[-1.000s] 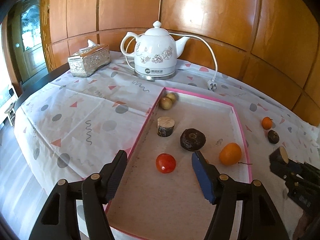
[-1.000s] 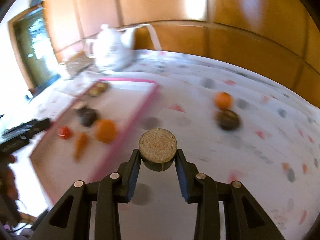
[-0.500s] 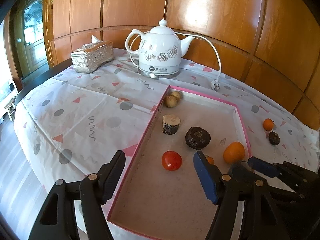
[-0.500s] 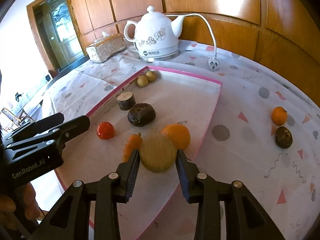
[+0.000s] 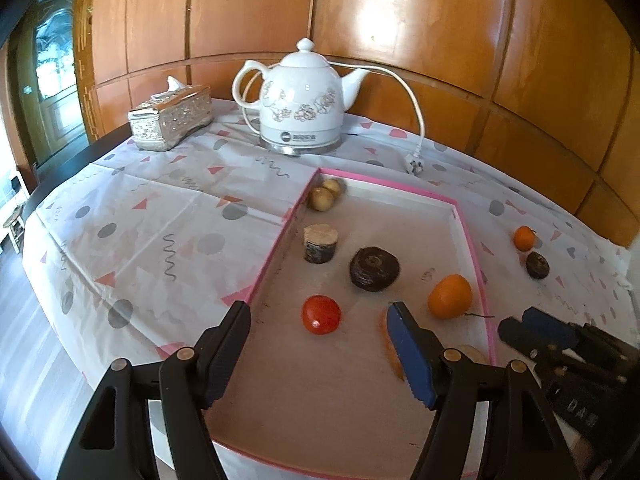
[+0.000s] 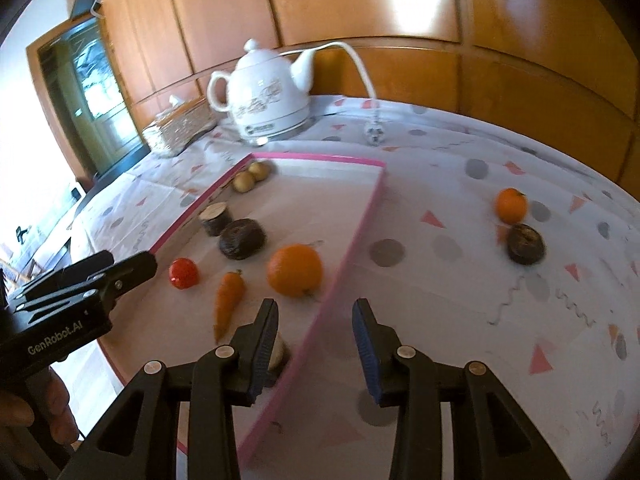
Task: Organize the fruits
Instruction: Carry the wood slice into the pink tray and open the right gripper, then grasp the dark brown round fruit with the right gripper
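A pink-rimmed tray (image 5: 468, 236) (image 6: 352, 236) holds a tomato (image 5: 321, 314) (image 6: 183, 273), an orange (image 5: 450, 296) (image 6: 295, 269), a carrot (image 6: 228, 298), a dark round fruit (image 5: 374, 269) (image 6: 242, 239), a cut brown stub (image 5: 320, 243) (image 6: 216, 218) and two small pale fruits (image 5: 326, 196) (image 6: 250, 176). A second cut stub (image 6: 279, 354) (image 5: 472, 354) lies in the tray's near right corner, just behind my right gripper's left finger. My right gripper (image 6: 316, 344) is open and empty above the tray rim. My left gripper (image 5: 320, 352) is open and empty over the tray's near end.
On the patterned cloth right of the tray lie a small orange (image 5: 524, 238) (image 6: 511, 205) and a dark fruit (image 5: 537, 265) (image 6: 526, 243). A white kettle (image 5: 304, 100) (image 6: 268, 98) with cord and plug (image 5: 414, 167), and a silver tissue box (image 5: 170, 118), stand at the back.
My right gripper carried the cut stub from the cloth to the tray, opened and let it go in the near right corner. It has drawn back a little. The left gripper barely moved.
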`<act>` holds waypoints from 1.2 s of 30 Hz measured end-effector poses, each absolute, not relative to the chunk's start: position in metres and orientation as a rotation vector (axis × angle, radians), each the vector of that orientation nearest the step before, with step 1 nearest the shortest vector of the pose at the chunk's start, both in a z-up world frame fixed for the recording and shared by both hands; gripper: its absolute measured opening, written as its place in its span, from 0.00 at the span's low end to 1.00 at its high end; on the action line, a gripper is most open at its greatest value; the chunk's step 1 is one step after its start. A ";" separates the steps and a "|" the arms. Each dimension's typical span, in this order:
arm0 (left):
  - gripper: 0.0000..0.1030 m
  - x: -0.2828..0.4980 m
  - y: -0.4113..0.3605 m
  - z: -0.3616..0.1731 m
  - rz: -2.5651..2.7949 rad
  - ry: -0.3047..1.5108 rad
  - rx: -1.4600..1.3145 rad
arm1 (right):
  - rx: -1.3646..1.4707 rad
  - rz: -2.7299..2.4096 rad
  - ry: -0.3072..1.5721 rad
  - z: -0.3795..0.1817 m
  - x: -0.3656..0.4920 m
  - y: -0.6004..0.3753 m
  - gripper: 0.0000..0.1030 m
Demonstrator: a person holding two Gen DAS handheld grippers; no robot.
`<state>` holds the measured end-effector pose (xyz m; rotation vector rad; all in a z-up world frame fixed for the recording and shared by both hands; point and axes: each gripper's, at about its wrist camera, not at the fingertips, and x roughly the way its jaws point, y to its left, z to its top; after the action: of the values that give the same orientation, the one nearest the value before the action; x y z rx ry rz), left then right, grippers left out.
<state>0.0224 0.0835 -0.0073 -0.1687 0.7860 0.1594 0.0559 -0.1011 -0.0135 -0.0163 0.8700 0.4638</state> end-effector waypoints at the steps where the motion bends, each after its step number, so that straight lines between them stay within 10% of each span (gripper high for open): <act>1: 0.69 0.022 0.081 -0.007 0.155 0.787 -0.162 | -0.008 0.453 0.868 -0.013 0.056 -0.105 0.38; 36: 0.70 0.042 0.012 -0.004 -0.037 0.803 -0.054 | 0.096 0.106 0.887 -0.043 0.128 -0.234 0.48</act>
<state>0.0424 0.0115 -0.0044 -0.0539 0.8033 -0.0372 0.1282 -0.2335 -0.0430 0.0960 0.8870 0.1064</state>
